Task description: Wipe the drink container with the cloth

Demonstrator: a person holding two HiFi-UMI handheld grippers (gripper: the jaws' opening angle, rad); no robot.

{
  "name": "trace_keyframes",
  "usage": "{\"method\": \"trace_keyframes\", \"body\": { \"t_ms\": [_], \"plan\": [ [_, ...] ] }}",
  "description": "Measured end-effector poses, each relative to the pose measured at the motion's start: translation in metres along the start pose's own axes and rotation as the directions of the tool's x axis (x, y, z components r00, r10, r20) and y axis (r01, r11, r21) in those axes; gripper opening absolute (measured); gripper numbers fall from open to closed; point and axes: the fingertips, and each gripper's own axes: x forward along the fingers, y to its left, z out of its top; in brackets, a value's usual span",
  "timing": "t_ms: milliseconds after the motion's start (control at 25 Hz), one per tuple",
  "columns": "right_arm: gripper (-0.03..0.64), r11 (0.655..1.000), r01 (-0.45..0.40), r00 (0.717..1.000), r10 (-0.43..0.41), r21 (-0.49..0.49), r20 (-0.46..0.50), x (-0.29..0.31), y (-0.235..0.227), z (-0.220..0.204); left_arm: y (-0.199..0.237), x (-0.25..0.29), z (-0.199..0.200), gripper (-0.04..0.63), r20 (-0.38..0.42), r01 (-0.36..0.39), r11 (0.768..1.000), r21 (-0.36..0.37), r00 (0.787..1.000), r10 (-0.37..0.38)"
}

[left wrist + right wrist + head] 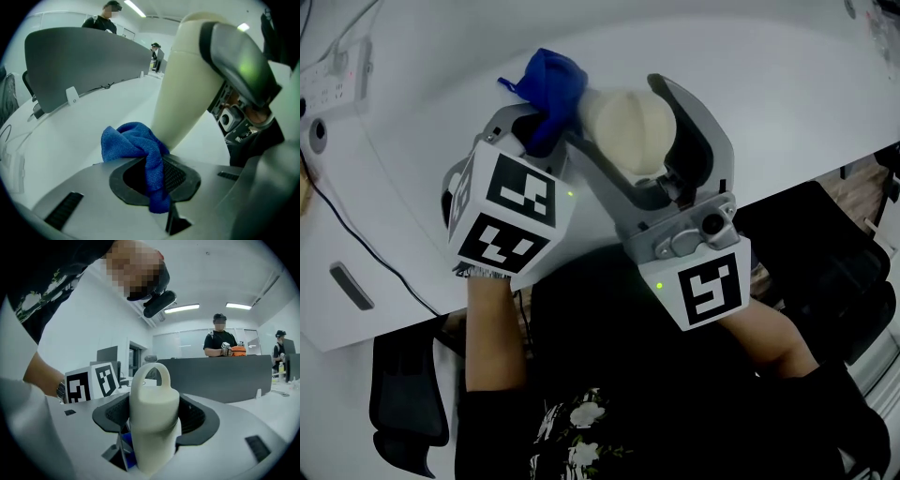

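Table (787,84): white, fills the upper half of the head view, and both tools are held up over its near edge.

Drink container (153,413): cream bottle with a loop handle on the cap. It sits upper centre in the head view and dead centre in the right gripper view. Your right gripper (614,112) is clenched on its body, one pad on each side, with the cap pointing away from you.

Left gripper (152,180): at left of centre in the head view, jaws clamped on the blue cloth (136,143). A strip is pinched between the pads and the bunched bulk sticks out in front. In the left gripper view, that bunch presses against the container's side at centre frame.

Step, as I judge it: the wipe itself. Cloth and bottle are in contact, and how much surface is covered can't be read.

Next move: drag the cloth bunch along the bottle wall while your right grip stays firm. Then roll the bottle so the unwiped sides face the cloth, and mind the pads covering part of the body.
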Motion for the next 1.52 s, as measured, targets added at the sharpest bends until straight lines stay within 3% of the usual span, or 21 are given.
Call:
{"method": "trace_keyframes", "body": {
  "t_ms": [160, 240, 320, 400, 440, 600, 680, 800, 920, 1080, 1240, 1320, 1400, 1520],
  "plan": [
    [0.282, 0.987, -0.155, 0.988, 0.154, -0.031, -0.028, -0.003, 0.003, -0.004, 0.000, -0.009, 0.000, 0.037, 0.022, -0.006, 1.000, -0.003, 1.000, 0.006],
    [0.282, 0.954, -0.297, 0.955, 0.295, -0.046, -0.046, -0.004, 0.007, -0.006, 0.000, -0.025, 0.002, 0.037, 0.059, -0.011, 1.000, -0.019, 0.998, 0.012],
    [0.282, 0.893, -0.448, 0.893, 0.445, -0.051, -0.064, -0.004, 0.009, -0.009, 0.000, -0.053, 0.012, 0.037, 0.166, 0.010, 0.995, -0.099, 0.986, 0.007],
    [0.283, 0.816, -0.576, 0.816, 0.571, -0.048, -0.085, -0.005, 0.013, -0.010, -0.002, -0.085, 0.025, 0.037, 0.282, 0.075, 0.979, -0.189, 0.959, -0.019],
    [0.283, 0.777, -0.627, 0.778, 0.621, -0.049, -0.097, -0.005, 0.015, -0.009, -0.005, -0.099, 0.030, 0.037, 0.325, 0.115, 0.974, -0.196, 0.945, -0.047],
    [0.284, 0.651, -0.756, 0.652, 0.742, -0.065, -0.152, -0.003, 0.024, -0.008, -0.023, -0.122, 0.058, 0.037, 0.439, 0.235, 0.971, -0.048, 0.878, -0.191],
    [0.284, 0.628, -0.776, 0.628, 0.760, -0.061, -0.165, -0.003, 0.022, -0.008, -0.030, -0.112, 0.063, 0.038, 0.420, 0.246, 0.969, 0.000, 0.880, -0.223],
    [0.283, 0.627, -0.777, 0.626, 0.762, -0.048, -0.166, -0.002, 0.019, -0.009, -0.026, -0.093, 0.053, 0.037, 0.352, 0.239, 0.969, -0.053, 0.913, -0.206],
    [0.284, 0.637, -0.769, 0.636, 0.757, -0.047, -0.150, 0.002, 0.021, -0.007, -0.015, -0.073, 0.043, 0.037, 0.270, 0.176, 0.981, -0.086, 0.952, -0.147],
    [0.284, 0.646, -0.763, 0.641, 0.752, -0.022, -0.152, -0.002, 0.021, -0.009, -0.008, -0.037, 0.033, 0.037, 0.215, 0.146, 0.986, -0.083, 0.969, -0.126],
    [0.282, 0.641, -0.767, 0.639, 0.756, -0.039, -0.142, 0.002, 0.023, -0.005, -0.003, -0.001, 0.011, 0.037, 0.045, 0.084, 0.996, -0.035, 0.996, -0.082],
    [0.284, 0.650, -0.758, 0.648, 0.745, -0.048, -0.159, 0.002, 0.025, -0.006, -0.004, 0.004, 0.007, 0.037, 0.010, 0.069, 0.998, -0.013, 0.998, -0.069],
    [0.284, 0.671, -0.738, 0.669, 0.715, -0.072, -0.201, 0.004, 0.022, -0.011, -0.001, 0.006, 0.007, 0.037, 0.029, 0.078, 0.996, -0.034, 0.997, -0.077],
    [0.283, 0.752, -0.655, 0.750, 0.635, -0.072, -0.187, 0.001, 0.013, -0.004, 0.000, 0.007, 0.005, 0.037, 0.041, 0.079, 0.996, -0.051, 0.996, -0.077]
  ]
}}
